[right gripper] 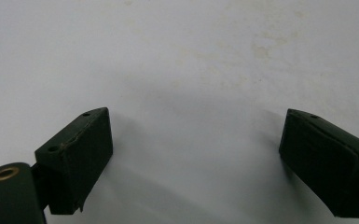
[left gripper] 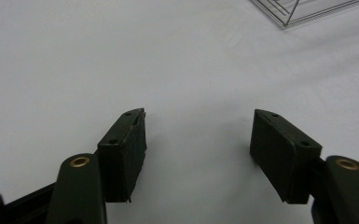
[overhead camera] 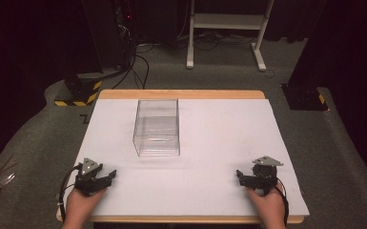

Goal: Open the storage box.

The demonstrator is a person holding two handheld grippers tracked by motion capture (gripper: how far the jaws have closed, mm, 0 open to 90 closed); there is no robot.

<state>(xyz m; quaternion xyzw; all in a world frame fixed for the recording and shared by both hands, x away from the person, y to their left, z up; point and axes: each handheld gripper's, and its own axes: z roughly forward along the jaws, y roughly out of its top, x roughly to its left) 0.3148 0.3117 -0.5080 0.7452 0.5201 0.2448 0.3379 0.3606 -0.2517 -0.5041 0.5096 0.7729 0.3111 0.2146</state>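
- Clear box (overhead camera: pixel 157 127) stands upright on the white table (overhead camera: pixel 229 143), past the middle toward my left half, open at the top as far as I can tell, nothing visible inside.
- My left gripper (overhead camera: pixel 106 178) rests near the front edge, jaws spread wide with only bare tabletop between them; a corner of the box edges into the top right of the left gripper view (left gripper: pixel 303 10).
- My right gripper (overhead camera: pixel 240 176) sits near the front right, jaws likewise spread and holding nothing; well apart from the box.
- Handling, my guess: thin rigid plastic, light, smooth and slippery walls, prone to skating across the table if nudged and to cracking or flexing if pinched hard.
- Best hold, I judge: one wall at the rim, a pad inside and a pad outside; the whole width looks too much for one grip.
- Path from either gripper to the box is bare.
- Off the table: a white frame stand (overhead camera: pixel 229 28) and cables (overhead camera: pixel 138 62) on the floor, no concern.
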